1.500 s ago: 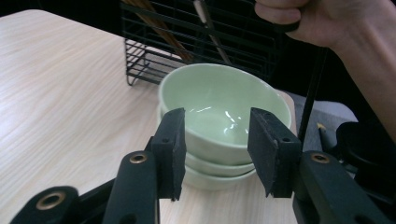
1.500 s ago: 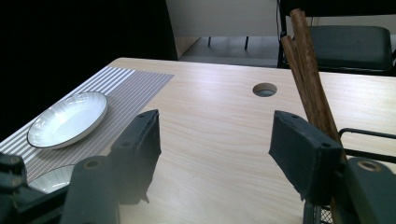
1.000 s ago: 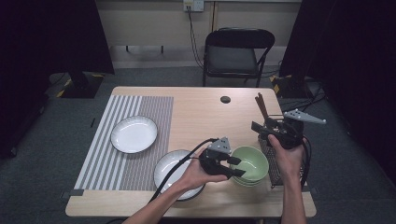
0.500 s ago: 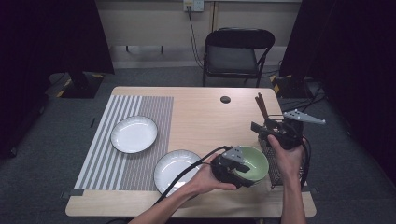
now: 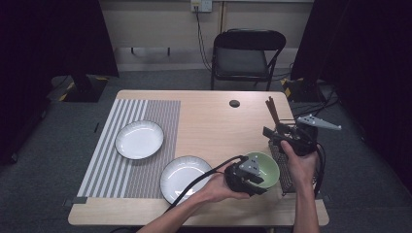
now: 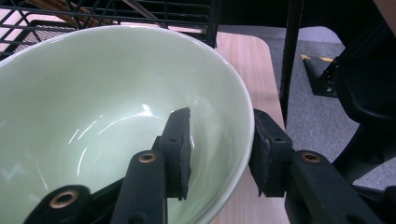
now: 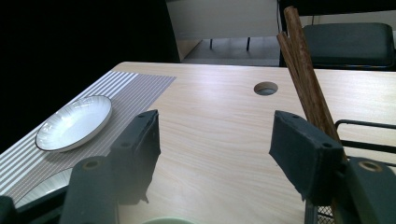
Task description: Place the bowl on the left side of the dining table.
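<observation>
A pale green bowl [image 5: 262, 167] [image 6: 93, 93] sits at the table's near right, beside a black wire rack [image 5: 286, 174]. My left gripper [image 5: 252, 174] [image 6: 222, 126] straddles the bowl's near rim, one pad inside and the other against the outer wall. Its jaws have just been closing, and a gap still shows between the inner pad and the wall. My right gripper [image 5: 272, 132] [image 7: 215, 126] hovers open above the rack with nothing between its jaws. Brown chopsticks [image 5: 272, 110] [image 7: 303, 70] stand just beside it.
Two white plates lie on a striped placemat [image 5: 107, 160], one far left [image 5: 139, 139] [image 7: 74, 122] and one near the middle [image 5: 182, 172]. A cable hole [image 5: 234, 103] [image 7: 265, 87] is at the table's back. A black chair [image 5: 245, 53] stands beyond the table.
My left gripper has moved right, from beside the near plate onto the bowl's rim, and its jaws have narrowed around that rim. The right gripper has stayed put.
</observation>
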The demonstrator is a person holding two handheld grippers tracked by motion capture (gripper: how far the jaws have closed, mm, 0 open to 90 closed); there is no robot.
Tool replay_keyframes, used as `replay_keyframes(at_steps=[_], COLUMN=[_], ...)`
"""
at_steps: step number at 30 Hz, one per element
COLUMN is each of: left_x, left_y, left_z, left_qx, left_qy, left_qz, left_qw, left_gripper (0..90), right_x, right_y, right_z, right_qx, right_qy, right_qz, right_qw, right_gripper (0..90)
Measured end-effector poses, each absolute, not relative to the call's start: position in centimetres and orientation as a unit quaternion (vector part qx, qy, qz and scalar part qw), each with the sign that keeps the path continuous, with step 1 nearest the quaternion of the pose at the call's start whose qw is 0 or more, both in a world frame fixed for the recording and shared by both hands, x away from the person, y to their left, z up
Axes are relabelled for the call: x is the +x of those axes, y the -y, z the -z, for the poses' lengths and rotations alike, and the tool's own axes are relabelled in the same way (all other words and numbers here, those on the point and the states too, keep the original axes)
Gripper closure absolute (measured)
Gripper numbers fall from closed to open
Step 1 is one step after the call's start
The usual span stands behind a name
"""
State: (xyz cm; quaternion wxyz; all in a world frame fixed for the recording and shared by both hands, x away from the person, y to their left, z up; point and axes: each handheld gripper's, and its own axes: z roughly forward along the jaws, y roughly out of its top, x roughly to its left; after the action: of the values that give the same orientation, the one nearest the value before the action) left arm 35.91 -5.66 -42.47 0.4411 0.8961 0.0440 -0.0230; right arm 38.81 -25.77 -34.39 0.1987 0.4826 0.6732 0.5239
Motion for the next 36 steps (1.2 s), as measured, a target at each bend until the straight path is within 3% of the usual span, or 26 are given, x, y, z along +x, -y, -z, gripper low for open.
replay_keyframes(at_steps=[7,13,27,36], left_x=[35.4,35.4,36.4,36.4], left_y=[6.3,6.7,6.2,6.0], left_z=[42.4,42.2,41.7,41.5], left_qx=[0.907,0.912,0.888,0.885], left_qy=[-0.029,-0.017,-0.051,-0.052], left_qz=[0.008,0.019,0.082,0.087], left_qw=[0.42,0.41,0.45,0.454], left_gripper=[67.7,78.7,81.5,82.0], right_x=[38.9,38.8,38.8,38.8], right_y=[25.7,25.8,26.0,26.2], right_z=[34.4,34.4,34.4,34.4], right_qx=[0.483,0.484,0.488,0.489], right_qy=[-0.673,-0.672,-0.669,-0.667], right_qz=[-0.524,-0.524,-0.524,-0.524], right_qw=[0.197,0.199,0.201,0.204], right_gripper=[32.6,32.6,32.4,32.0])
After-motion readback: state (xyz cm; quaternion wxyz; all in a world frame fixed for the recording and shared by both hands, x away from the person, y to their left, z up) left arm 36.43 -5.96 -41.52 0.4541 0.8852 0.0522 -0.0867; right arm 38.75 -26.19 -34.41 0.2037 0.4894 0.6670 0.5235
